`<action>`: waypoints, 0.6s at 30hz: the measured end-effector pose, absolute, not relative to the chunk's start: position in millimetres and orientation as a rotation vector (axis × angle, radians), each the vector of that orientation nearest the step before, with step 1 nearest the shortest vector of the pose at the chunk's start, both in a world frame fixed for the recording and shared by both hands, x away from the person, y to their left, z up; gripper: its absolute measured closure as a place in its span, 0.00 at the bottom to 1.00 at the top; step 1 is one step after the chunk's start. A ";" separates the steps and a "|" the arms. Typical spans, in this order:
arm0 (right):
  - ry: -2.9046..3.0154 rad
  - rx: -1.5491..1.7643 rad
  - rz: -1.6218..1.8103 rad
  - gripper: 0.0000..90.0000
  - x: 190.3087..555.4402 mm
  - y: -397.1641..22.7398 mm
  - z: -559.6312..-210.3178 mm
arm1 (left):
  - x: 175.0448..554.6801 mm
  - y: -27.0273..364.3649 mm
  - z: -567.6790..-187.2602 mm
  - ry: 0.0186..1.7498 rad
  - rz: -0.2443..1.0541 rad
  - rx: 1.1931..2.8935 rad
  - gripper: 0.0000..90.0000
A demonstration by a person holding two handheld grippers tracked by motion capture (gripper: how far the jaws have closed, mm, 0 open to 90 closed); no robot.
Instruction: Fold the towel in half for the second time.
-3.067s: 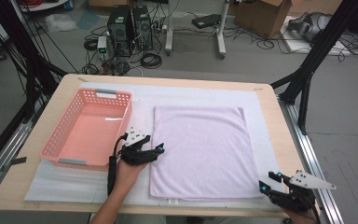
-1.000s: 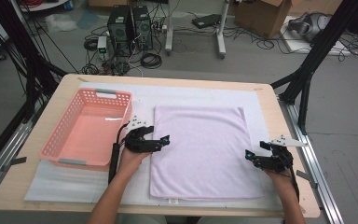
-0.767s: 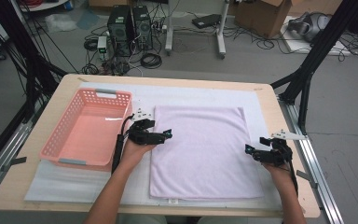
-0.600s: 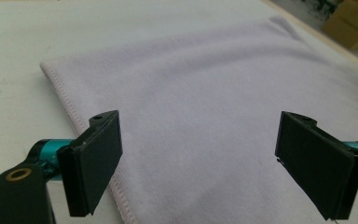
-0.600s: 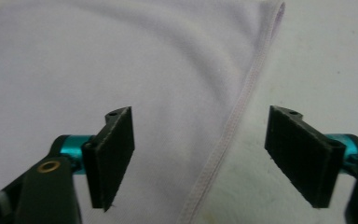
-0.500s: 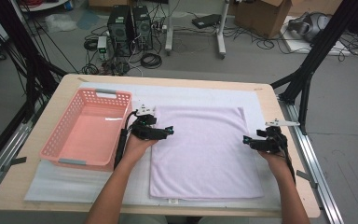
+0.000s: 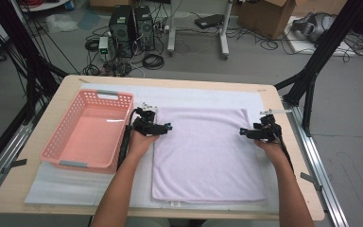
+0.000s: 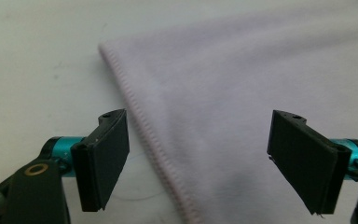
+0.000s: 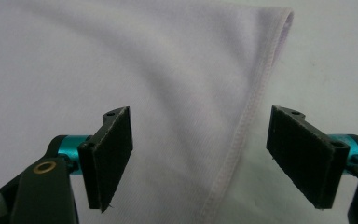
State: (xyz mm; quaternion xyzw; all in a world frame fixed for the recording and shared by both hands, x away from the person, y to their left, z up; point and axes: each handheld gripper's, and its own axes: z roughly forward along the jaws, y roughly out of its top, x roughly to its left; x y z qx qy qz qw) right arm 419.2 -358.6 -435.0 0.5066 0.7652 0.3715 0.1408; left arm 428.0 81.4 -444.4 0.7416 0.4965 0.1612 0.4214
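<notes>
A: In the high view, where does the cloth lie?
B: The pale lilac towel [image 7: 208, 151] is spread flat on the bench [image 7: 293, 189], centre to lower right of the frame, on a white mat [image 7: 66, 184]. A pink basket [image 7: 90, 132] stands at its left.

A: And the tools?
B: The left hand-held gripper [image 7: 163, 127] sits at the towel's upper-left corner, the right hand-held gripper [image 7: 246, 133] at its upper-right edge, both forearms coming in from the bottom.

A: What does the left gripper view give?
B: The left hand-held gripper [image 8: 198, 161] has its jaws spread wide, though they have just been closing a little. The towel's [image 8: 261, 93] stitched hem runs between them from upper left to bottom centre; the pads are not pressing on it.

A: The right gripper view?
B: The right hand-held gripper [image 9: 200, 161] is spread too. The towel [image 9: 121, 70] fills the left, its hem dropping from the upper right between the jaws, unpinched.
</notes>
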 end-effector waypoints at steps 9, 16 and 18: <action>2.181 1.471 1.042 0.31 427.1 -355.8 -443.0 | 441.6 83.5 -448.1 1.248 0.452 1.920 0.31; 2.109 1.491 0.998 0.47 429.2 -354.5 -445.1 | 439.7 78.9 -449.0 1.232 0.526 1.961 0.40; 2.111 1.465 0.949 0.49 428.9 -349.8 -444.6 | 438.6 78.9 -449.0 1.204 0.518 1.965 0.47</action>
